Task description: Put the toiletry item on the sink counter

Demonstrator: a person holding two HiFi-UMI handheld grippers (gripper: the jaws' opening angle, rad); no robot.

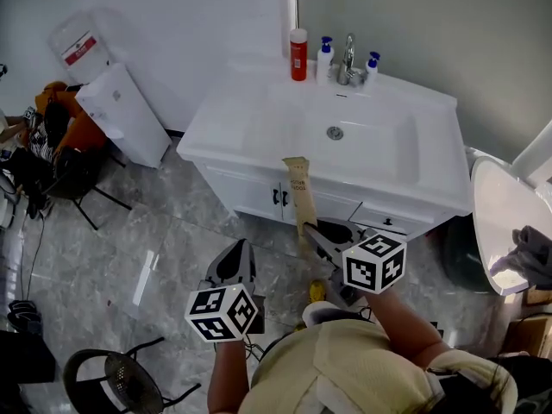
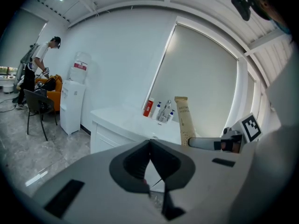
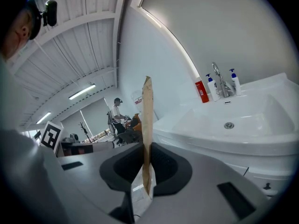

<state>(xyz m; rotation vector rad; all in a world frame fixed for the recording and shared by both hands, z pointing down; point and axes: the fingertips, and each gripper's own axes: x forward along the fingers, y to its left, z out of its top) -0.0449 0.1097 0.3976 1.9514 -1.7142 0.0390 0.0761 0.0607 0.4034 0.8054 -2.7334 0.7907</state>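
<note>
White counter (image 1: 233, 119): red bottle (image 1: 298, 54), pump bottles (image 1: 324, 59) and tap (image 1: 348, 59) along its back edge.
Tube (image 1: 297, 188): tan, upright, in front of the cabinet, above the floor, not on the counter.
My right tongs (image 1: 317, 229): pinching the tube's lower end.
My left tongs (image 1: 237, 266): pressed together, empty.
Floor (image 1: 147, 231): glossy grey tile.
Room: white walls, water dispenser (image 1: 121, 110) at left, chair (image 2: 37, 108), person (image 2: 37, 64) beyond.
</note>
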